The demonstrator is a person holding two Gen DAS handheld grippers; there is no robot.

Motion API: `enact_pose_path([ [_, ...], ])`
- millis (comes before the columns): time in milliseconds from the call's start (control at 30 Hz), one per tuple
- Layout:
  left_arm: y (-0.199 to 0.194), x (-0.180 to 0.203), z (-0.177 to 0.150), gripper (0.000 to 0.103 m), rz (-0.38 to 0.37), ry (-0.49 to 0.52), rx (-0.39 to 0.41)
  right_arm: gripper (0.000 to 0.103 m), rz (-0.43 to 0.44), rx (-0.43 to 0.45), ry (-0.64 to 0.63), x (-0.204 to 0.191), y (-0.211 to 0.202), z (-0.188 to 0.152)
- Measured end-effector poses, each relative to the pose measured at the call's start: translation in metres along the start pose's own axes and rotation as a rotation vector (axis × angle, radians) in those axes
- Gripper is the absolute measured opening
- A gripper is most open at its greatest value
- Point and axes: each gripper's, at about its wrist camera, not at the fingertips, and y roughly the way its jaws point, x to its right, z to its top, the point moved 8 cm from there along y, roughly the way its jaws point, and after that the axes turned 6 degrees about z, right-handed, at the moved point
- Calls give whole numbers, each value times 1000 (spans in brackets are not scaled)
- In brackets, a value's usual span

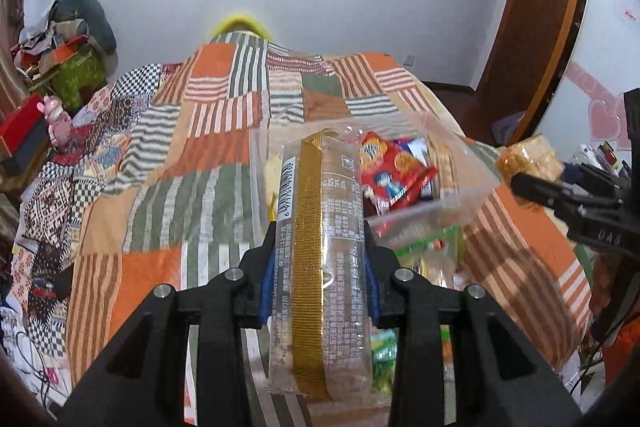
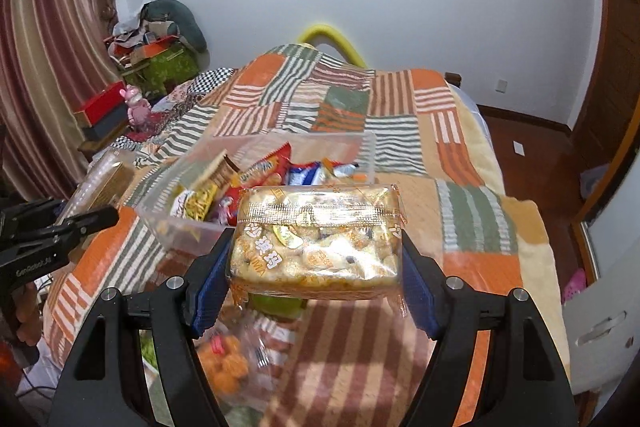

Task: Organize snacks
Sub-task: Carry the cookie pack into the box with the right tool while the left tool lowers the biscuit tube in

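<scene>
A long clear-wrapped biscuit packet with a gold seam (image 1: 320, 255) is clamped in the left gripper (image 1: 320, 259), a clear bag of puffed rice cakes (image 2: 316, 247) in the right gripper (image 2: 316, 259), both near the clear plastic bin (image 2: 176, 227) on the bed. Slippery film could slide out if either is tilted.

Glossy clear-plastic cracker sleeve (image 1: 320, 247); transparent plastic tub (image 2: 180, 223); woven cloth blanket (image 2: 400, 131).

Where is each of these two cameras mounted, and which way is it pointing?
Left wrist: on the left gripper, facing the bed; its fingers clamp a gold-striped packet; the right gripper shows.
Right wrist: on the right gripper, clamping a clear snack pack.
Both share the clear bin and patchwork blanket.
</scene>
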Motion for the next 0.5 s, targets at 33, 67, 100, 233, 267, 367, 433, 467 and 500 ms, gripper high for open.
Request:
enact_pose_path([
  [33, 2, 0, 4, 35, -4, -4, 1, 72, 2, 2, -3, -1, 2, 2],
  [67, 4, 0, 8, 35, -8, -7, 1, 72, 5, 4, -6, -2, 4, 4],
  [100, 6, 0, 12, 35, -11, -8, 2, 72, 9, 5, -9, -3, 6, 7],
  [233, 21, 3, 26, 35, -18, -3, 0, 72, 22, 9, -13, -7, 20, 19],
  [267, 26, 4, 29, 35, -19, -1, -2, 72, 25, 10, -13, -8, 22, 21],
  [367, 38, 7, 36, 35, -11, 11, -1, 72, 29, 13, -15, -10, 28, 28],
  [433, 46, 9, 38, 35, -15, 13, -8, 72, 29, 12, -16, -10, 34, 32],
  [467, 50, 9, 39, 35, -15, 12, -12, 72, 29, 10, -17, -10, 36, 33],
  [500, 55, 10, 40, 35, -14, 9, -17, 72, 25, 8, -19, -10, 40, 35],
])
